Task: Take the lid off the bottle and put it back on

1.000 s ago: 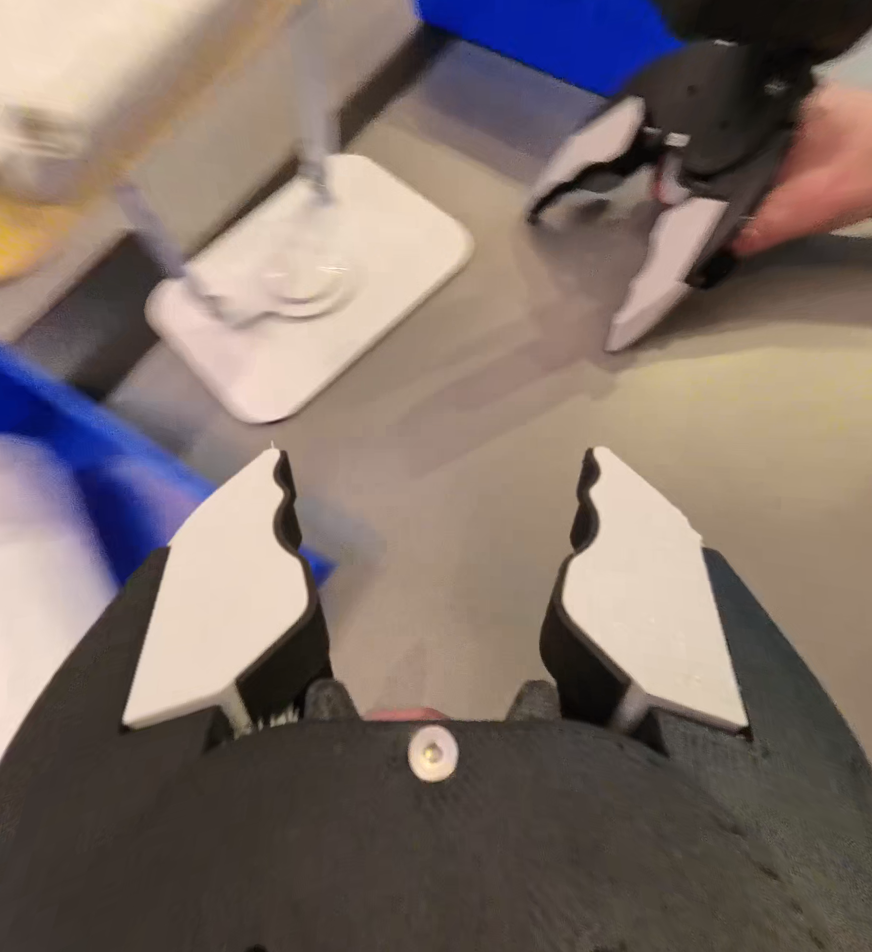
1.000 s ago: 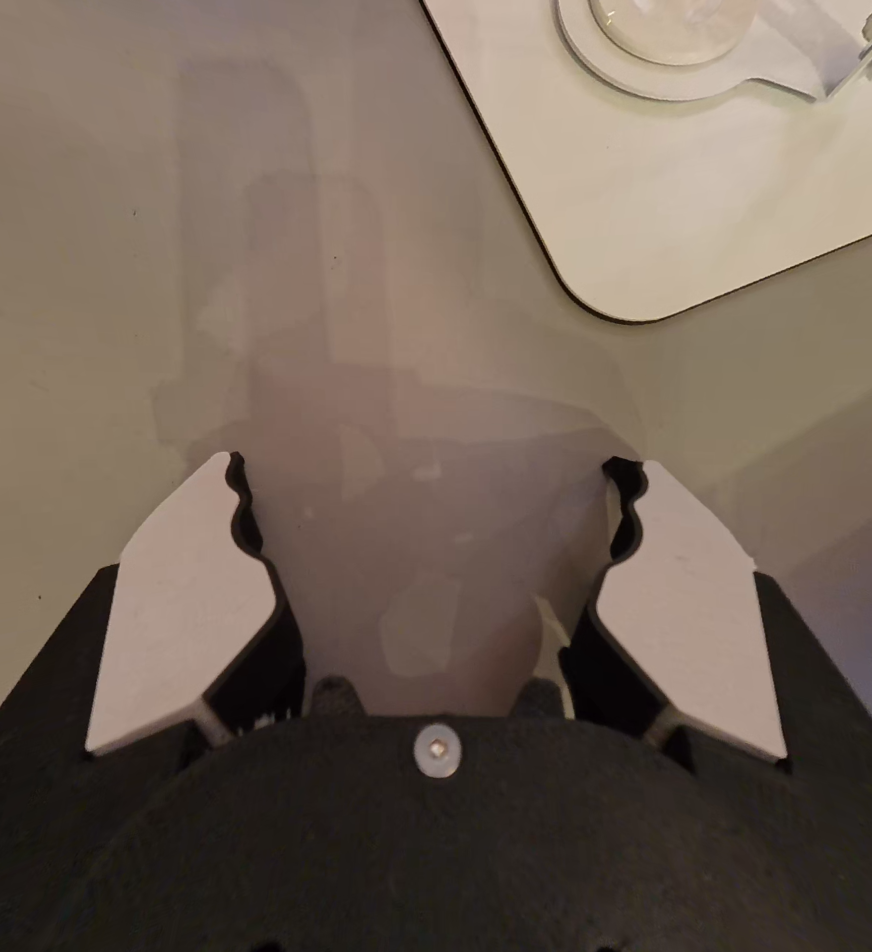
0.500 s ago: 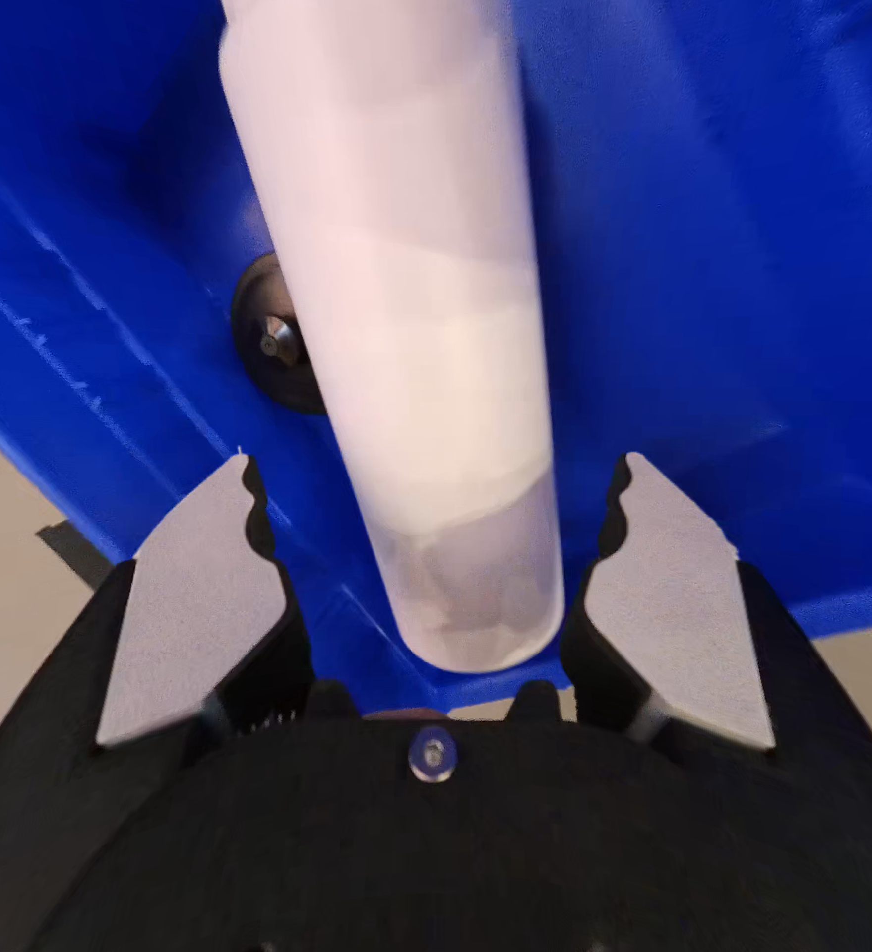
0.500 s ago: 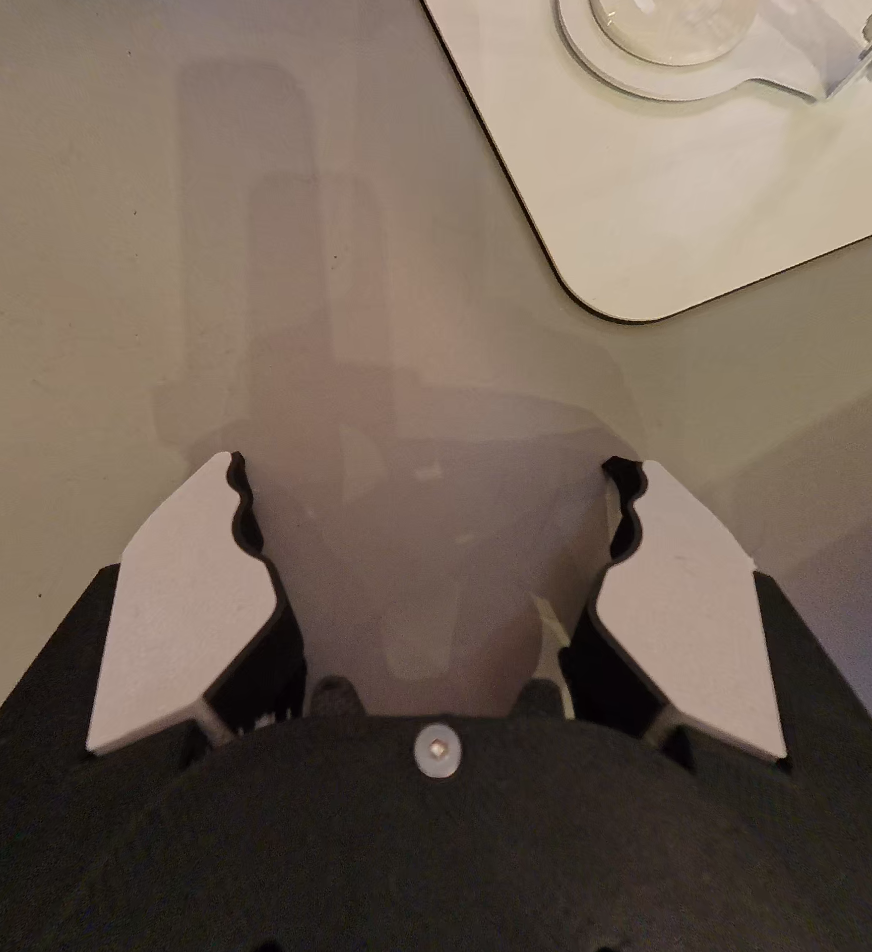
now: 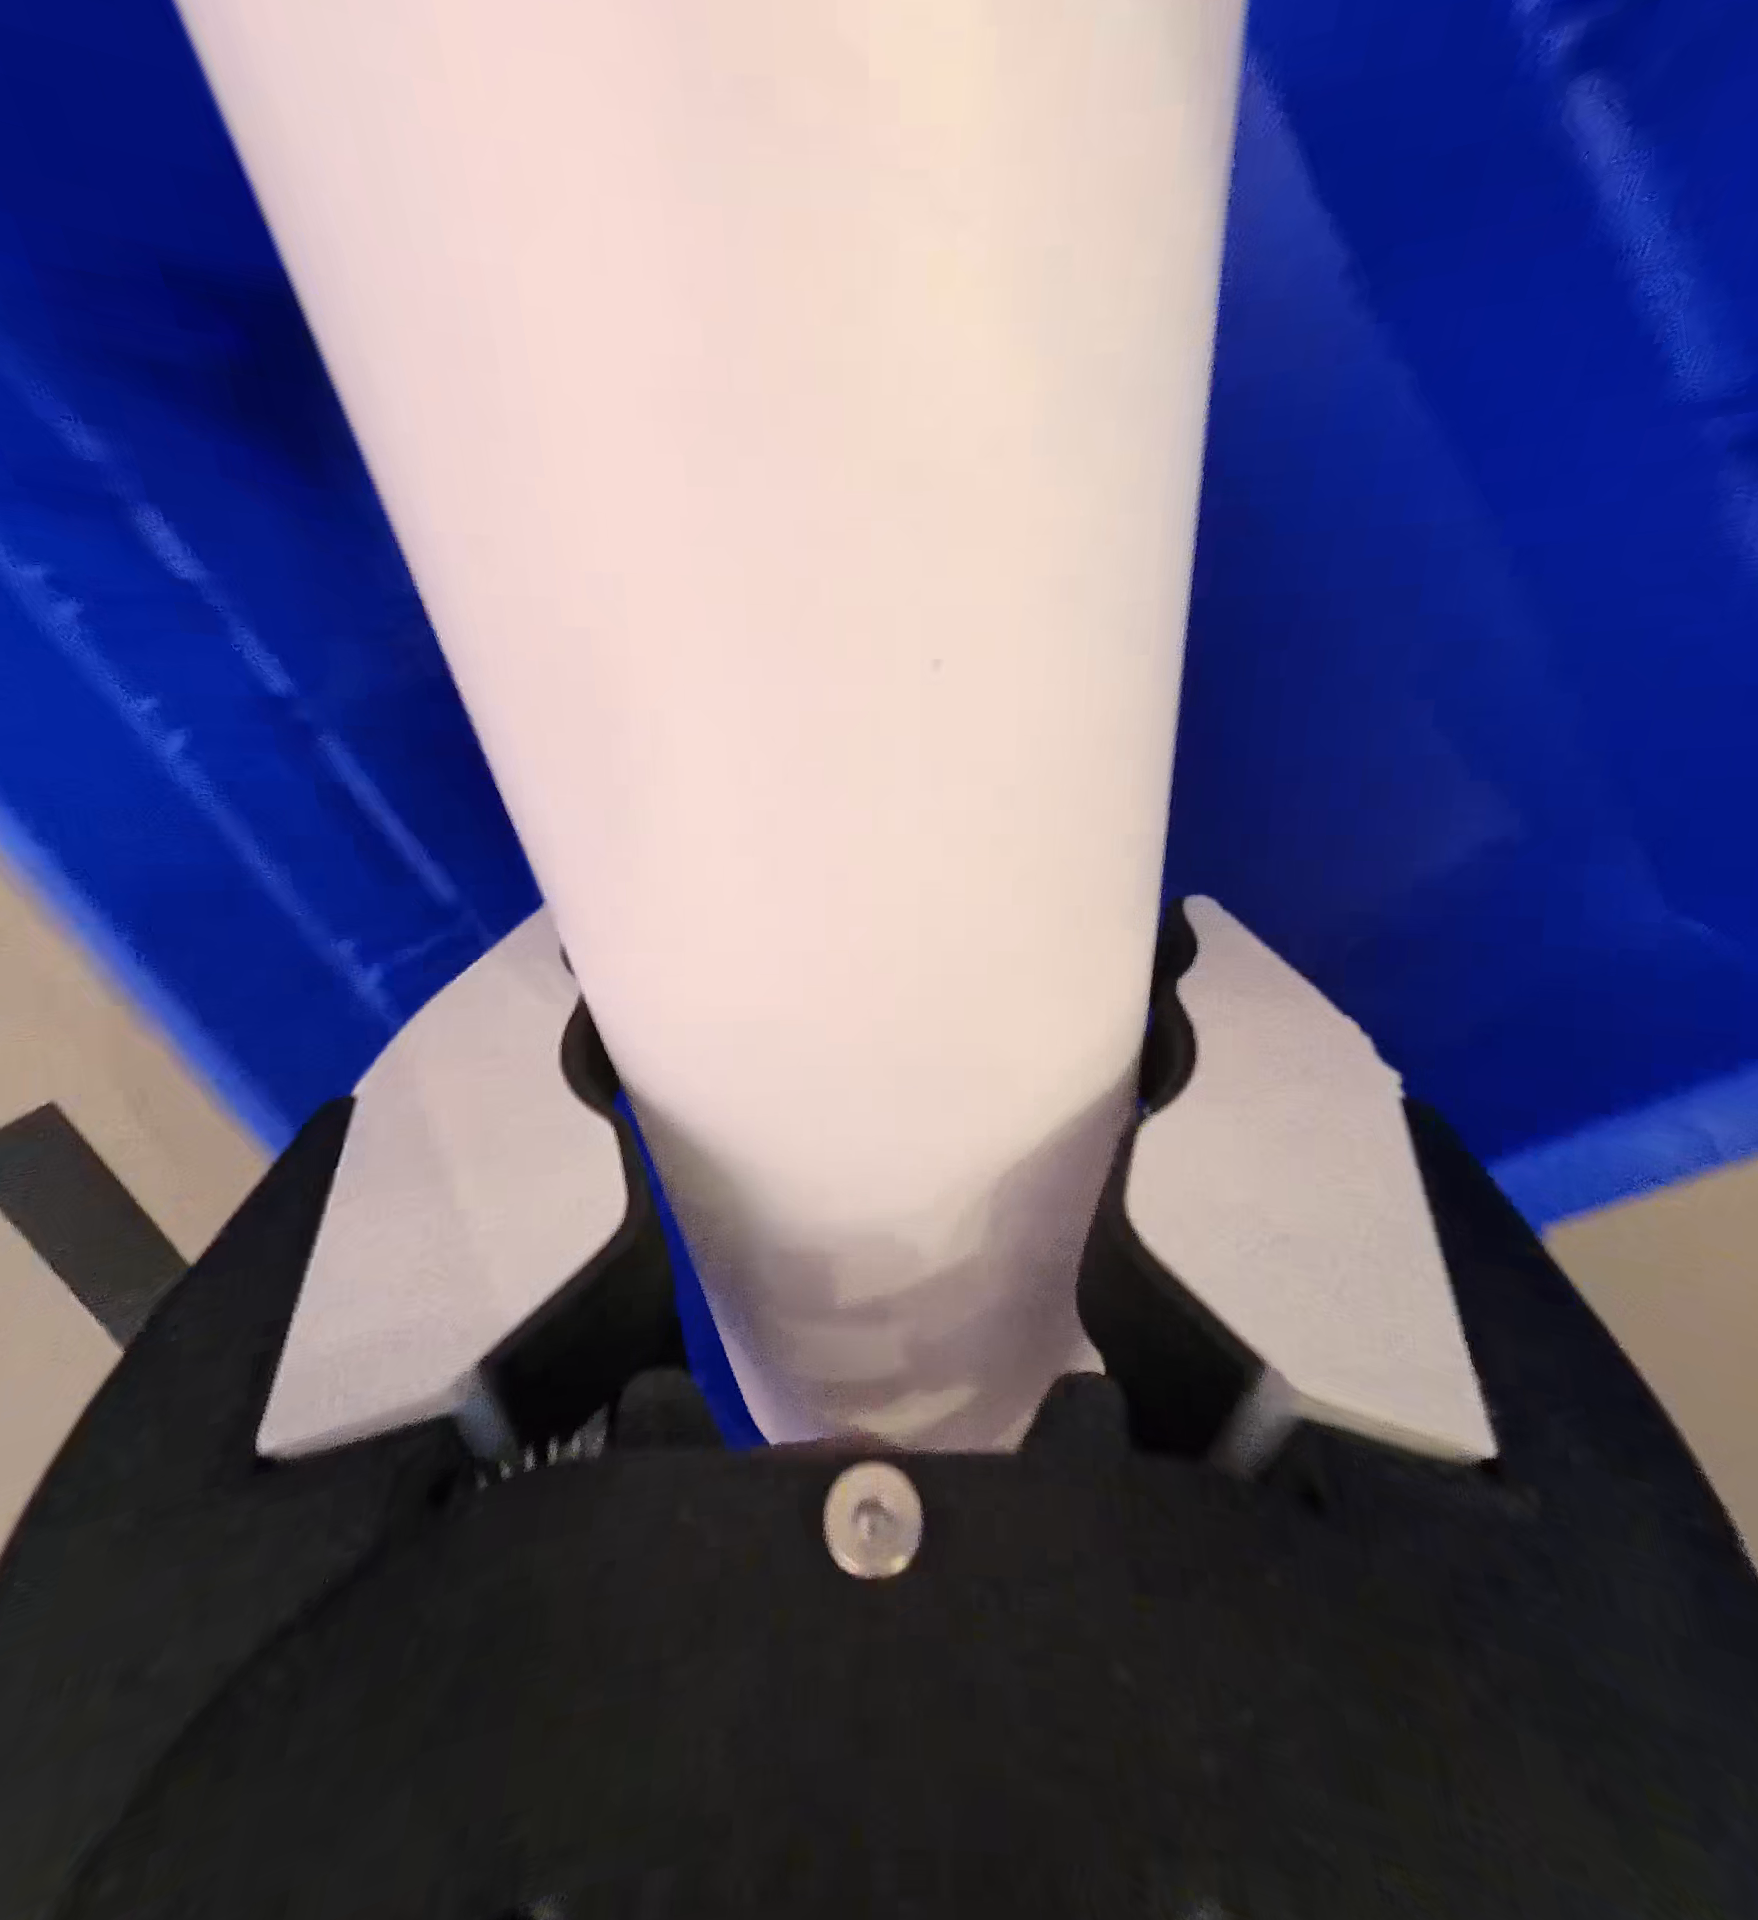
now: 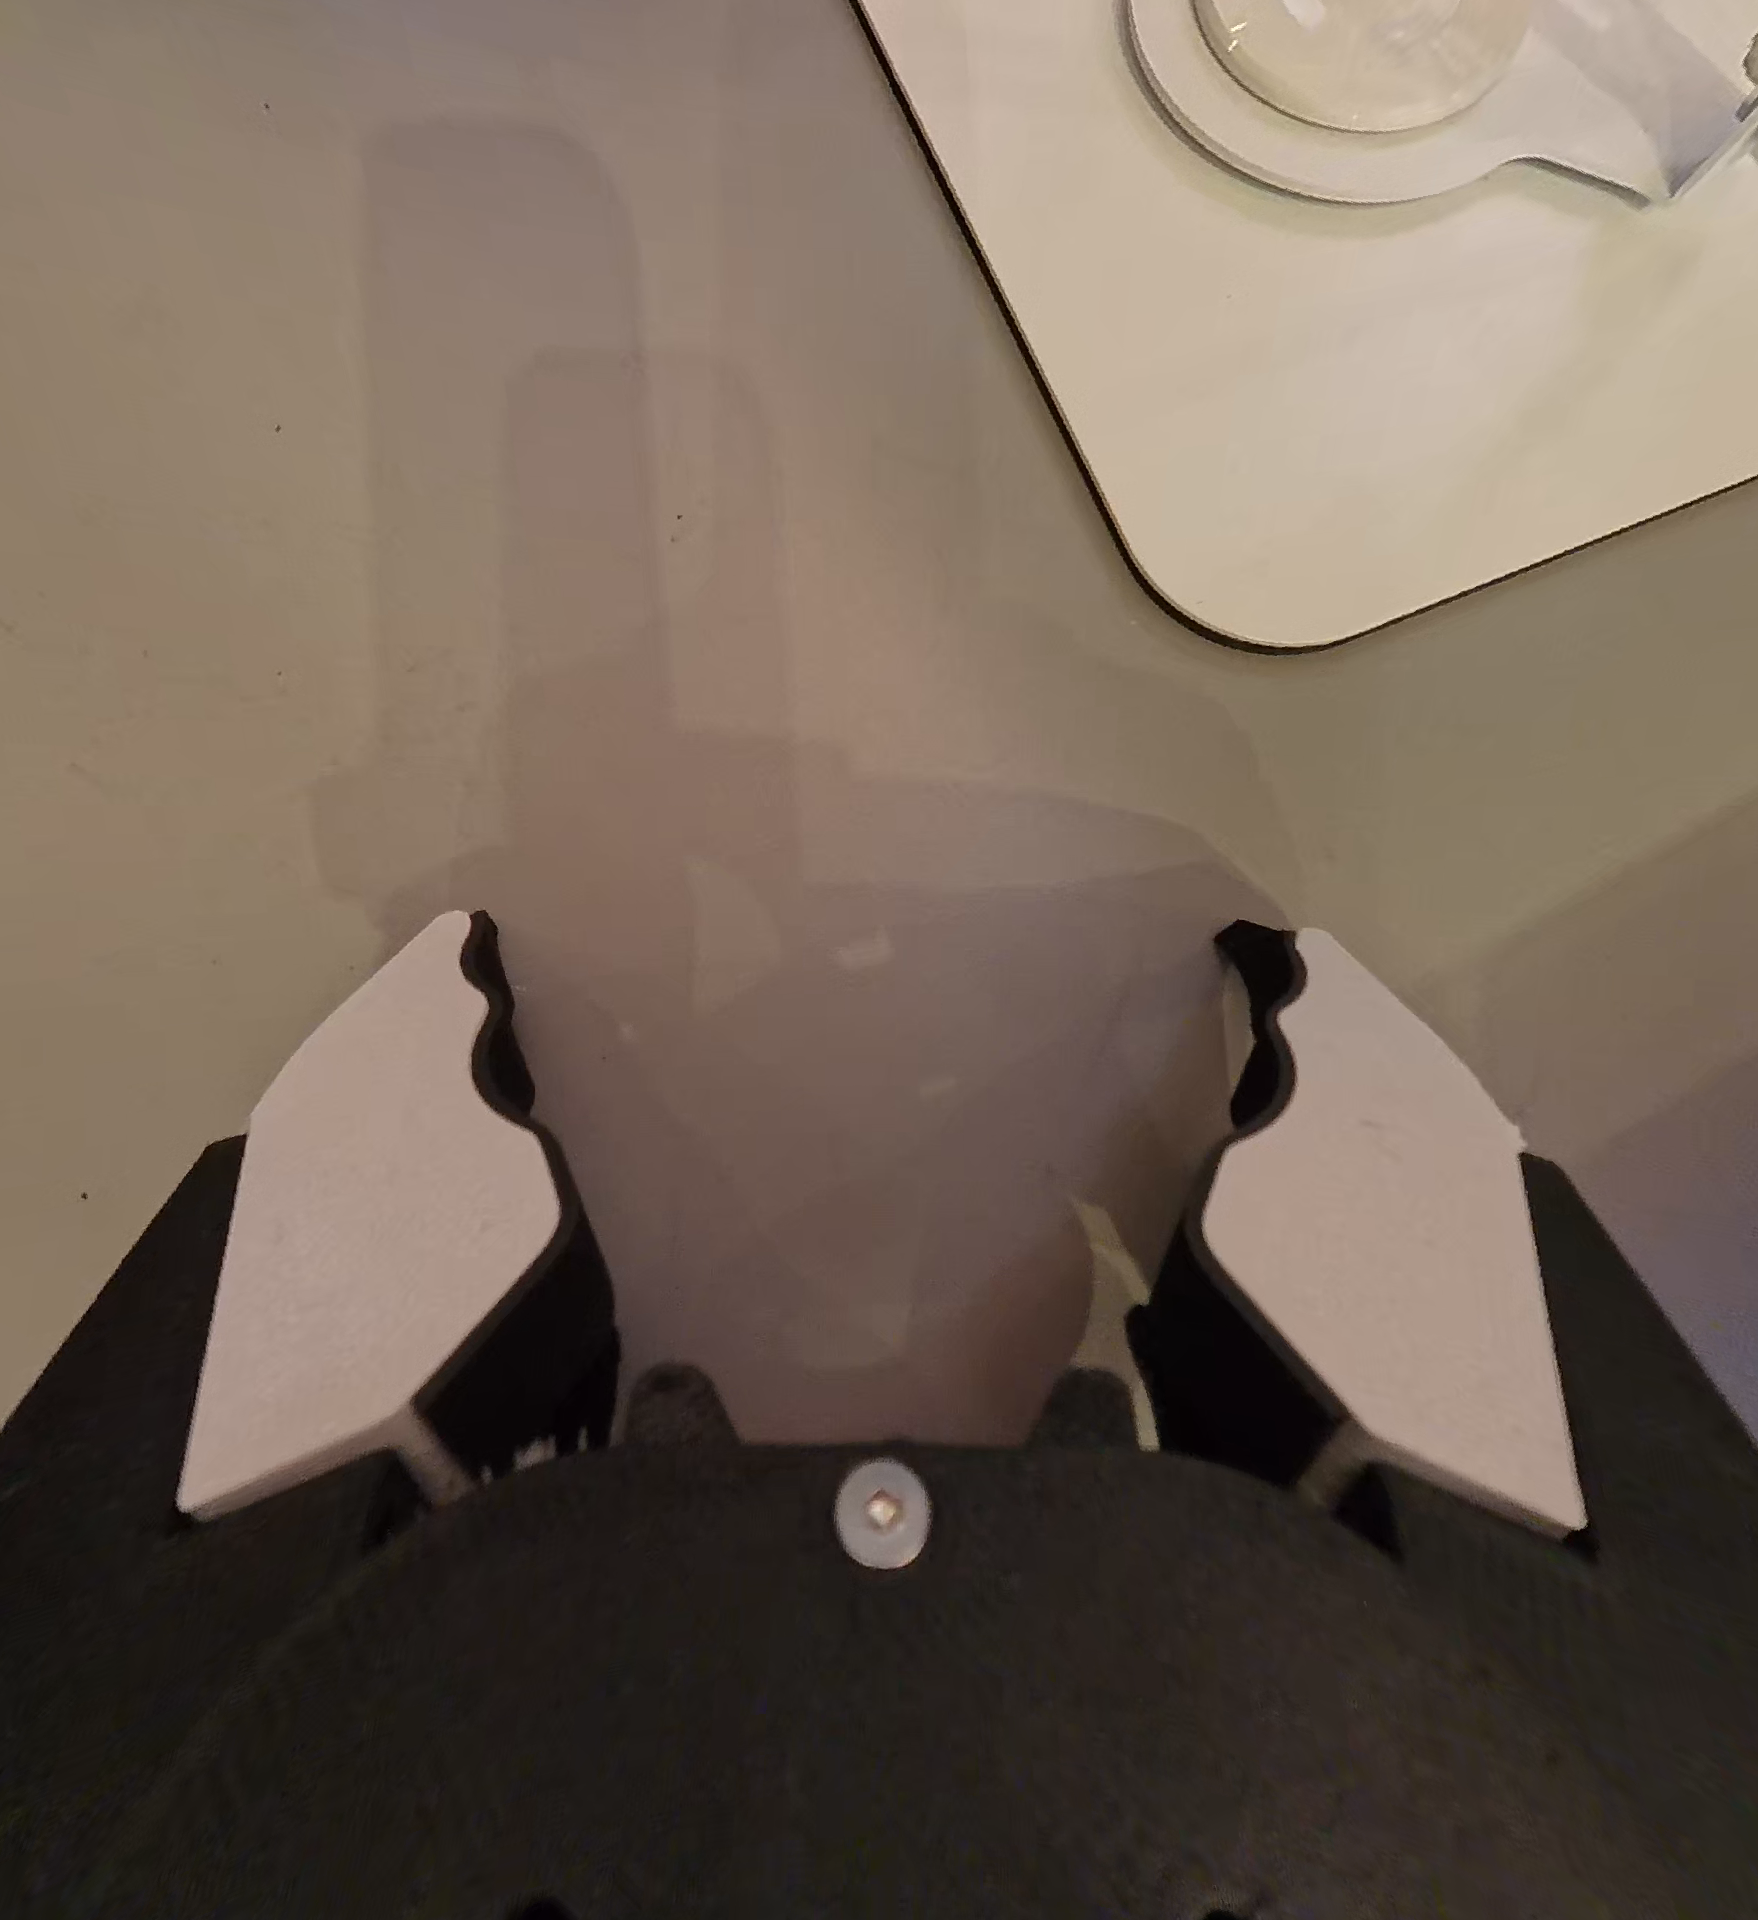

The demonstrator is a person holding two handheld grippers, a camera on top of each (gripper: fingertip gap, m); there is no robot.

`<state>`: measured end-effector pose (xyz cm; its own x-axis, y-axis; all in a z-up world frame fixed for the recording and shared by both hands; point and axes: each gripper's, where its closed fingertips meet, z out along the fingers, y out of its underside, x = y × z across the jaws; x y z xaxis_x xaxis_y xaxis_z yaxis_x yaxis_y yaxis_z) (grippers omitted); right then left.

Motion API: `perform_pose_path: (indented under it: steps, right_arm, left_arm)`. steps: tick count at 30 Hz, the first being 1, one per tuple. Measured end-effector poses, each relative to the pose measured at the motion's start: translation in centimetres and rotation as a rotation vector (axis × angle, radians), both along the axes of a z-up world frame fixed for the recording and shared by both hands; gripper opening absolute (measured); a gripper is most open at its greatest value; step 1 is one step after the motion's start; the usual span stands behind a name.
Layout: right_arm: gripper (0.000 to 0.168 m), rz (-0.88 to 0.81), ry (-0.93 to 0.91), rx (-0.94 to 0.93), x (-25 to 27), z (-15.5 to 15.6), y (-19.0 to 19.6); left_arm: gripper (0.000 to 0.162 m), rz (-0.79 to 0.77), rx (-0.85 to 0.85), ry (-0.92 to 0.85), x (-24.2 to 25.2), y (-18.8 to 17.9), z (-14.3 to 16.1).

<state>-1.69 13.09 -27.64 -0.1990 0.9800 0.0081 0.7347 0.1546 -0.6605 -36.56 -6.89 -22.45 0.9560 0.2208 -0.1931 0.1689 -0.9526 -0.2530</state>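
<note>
In the left wrist view a pale, whitish bottle point(image 5: 750, 520) lies in a blue bin point(image 5: 1477, 623), with its near end reaching back to the gripper body. My left gripper point(image 5: 864, 935) is closed around the bottle's lower part, and both fingers point(image 5: 459, 1122) press against its sides. In the right wrist view my right gripper point(image 6: 880, 925) holds a frosted, see-through lid point(image 6: 854, 1091) between its wide-set pads, just above the grey table point(image 6: 179, 520). The lid's far rim flares out past the fingertips.
A white board point(image 6: 1374, 364) with rounded corners lies at the upper right of the right wrist view, with a clear round dome point(image 6: 1353, 52) on it. The bin's edge, the beige table point(image 5: 23, 1039) and a dark strip point(image 5: 54, 1216) show at the left.
My left gripper swung from over the table to the blue bin, slid along the bottle and narrowed its jaws onto it. My right gripper and the lid have stayed still.
</note>
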Motion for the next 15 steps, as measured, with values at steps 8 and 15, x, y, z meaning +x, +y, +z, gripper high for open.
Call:
perform_pose_path:
  steps: [8,15]
  right_arm:
    - [0.120,0.001,0.105,-0.094,-0.3,2.0,-0.4]
    - [0.117,0.192,0.480,-0.351,-0.4,10.7,-5.8]
  left_arm:
    - [0.100,-0.191,0.570,0.061,9.7,-1.2,9.8]
    - [0.100,-0.492,0.843,-0.021,24.2,3.3,9.3]
